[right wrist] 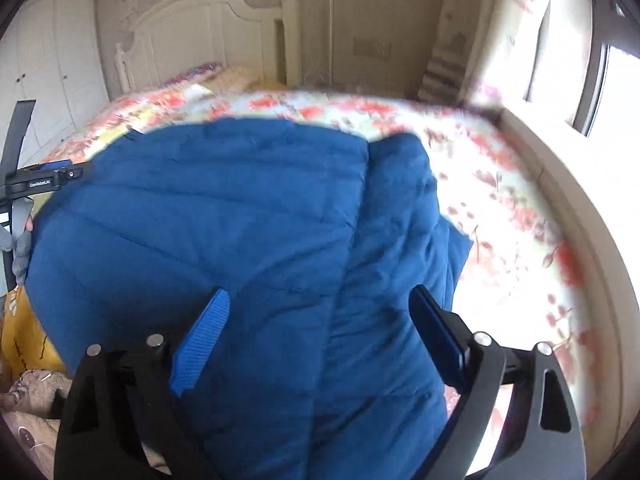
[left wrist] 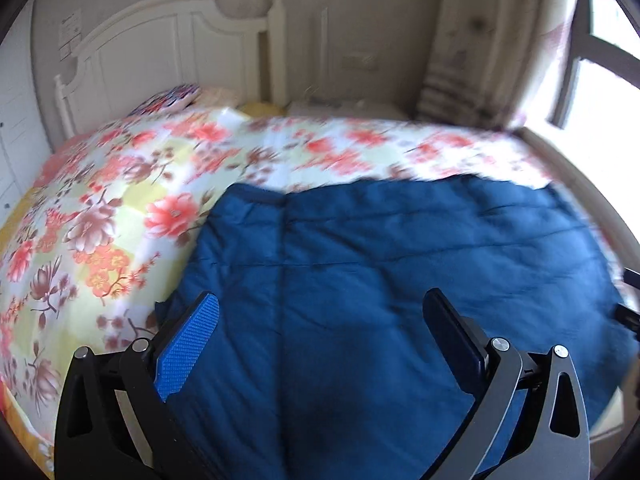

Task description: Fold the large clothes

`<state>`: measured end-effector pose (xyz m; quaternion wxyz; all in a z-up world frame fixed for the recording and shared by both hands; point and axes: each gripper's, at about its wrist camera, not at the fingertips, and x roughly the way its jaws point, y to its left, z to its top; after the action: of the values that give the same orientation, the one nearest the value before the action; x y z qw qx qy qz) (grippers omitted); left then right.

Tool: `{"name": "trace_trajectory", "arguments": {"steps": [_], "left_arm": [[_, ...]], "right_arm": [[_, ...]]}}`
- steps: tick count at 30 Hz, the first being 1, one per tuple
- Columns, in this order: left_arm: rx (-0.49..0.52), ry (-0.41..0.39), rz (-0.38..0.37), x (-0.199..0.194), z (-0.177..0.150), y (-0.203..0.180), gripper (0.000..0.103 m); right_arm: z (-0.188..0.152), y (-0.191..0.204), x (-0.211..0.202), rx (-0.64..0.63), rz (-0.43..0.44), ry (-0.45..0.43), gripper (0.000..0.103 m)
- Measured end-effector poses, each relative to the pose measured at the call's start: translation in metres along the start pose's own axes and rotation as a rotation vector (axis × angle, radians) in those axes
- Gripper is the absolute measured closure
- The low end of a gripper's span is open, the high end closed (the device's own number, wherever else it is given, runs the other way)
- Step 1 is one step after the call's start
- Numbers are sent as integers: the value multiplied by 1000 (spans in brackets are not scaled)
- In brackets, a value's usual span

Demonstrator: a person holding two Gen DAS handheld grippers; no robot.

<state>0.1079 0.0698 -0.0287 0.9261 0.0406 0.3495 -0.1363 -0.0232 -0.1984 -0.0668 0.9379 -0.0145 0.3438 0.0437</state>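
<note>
A large blue quilted jacket (left wrist: pixel 380 264) lies spread on the bed's floral cover (left wrist: pixel 120 208). It also shows in the right wrist view (right wrist: pixel 240 220), with a folded-over part along its right side (right wrist: pixel 404 208). My left gripper (left wrist: pixel 324 304) is open and hovers over the jacket's near left part, holding nothing. My right gripper (right wrist: pixel 318 300) is open above the jacket's near right part, holding nothing. The left gripper's body (right wrist: pixel 44 178) shows at the left edge of the right wrist view.
A white headboard (left wrist: pixel 168 48) stands at the far end with pillows (left wrist: pixel 172 98) below it. A bright window (left wrist: pixel 600 92) and curtain are on the right. White wardrobe doors (right wrist: pixel 52 60) stand on the left. A yellow cloth (right wrist: pixel 24 340) lies by the bed's near left.
</note>
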Motion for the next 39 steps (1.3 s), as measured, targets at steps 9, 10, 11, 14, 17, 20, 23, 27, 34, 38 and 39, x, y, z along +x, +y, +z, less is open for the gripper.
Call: {"name": "trace_trajectory", "arguments": {"steps": [9, 10, 11, 14, 17, 20, 23, 27, 34, 38, 39], "left_arm": [[233, 11, -5, 12, -70, -91, 4], [241, -14, -4, 11, -75, -90, 4], [249, -14, -10, 10, -77, -89, 4], [220, 42, -44, 3, -68, -81, 4], [160, 1, -35, -18, -58, -61, 4], [71, 28, 30, -12, -52, -28, 4], [21, 107, 59, 13, -58, 0, 4], [61, 110, 94, 17, -60, -4, 4], [64, 107, 89, 16, -63, 0, 4], [63, 99, 91, 17, -63, -1, 4], [64, 97, 91, 17, -64, -1, 4]], "right_arm": [[-20, 110, 50, -320, 71, 59, 5], [-22, 108, 53, -312, 81, 46, 3], [-22, 105, 55, -297, 99, 51, 3], [-13, 98, 48, -297, 85, 73, 5], [-8, 69, 22, -212, 23, 24, 5], [-19, 11, 21, -73, -31, 62, 5], [-37, -29, 27, 90, 90, 87, 4], [-33, -35, 11, 110, 58, 53, 5], [-81, -69, -33, 316, 73, 73, 11], [-115, -55, -25, 388, 189, 107, 14], [-121, -52, -24, 406, 219, 102, 15]]}}
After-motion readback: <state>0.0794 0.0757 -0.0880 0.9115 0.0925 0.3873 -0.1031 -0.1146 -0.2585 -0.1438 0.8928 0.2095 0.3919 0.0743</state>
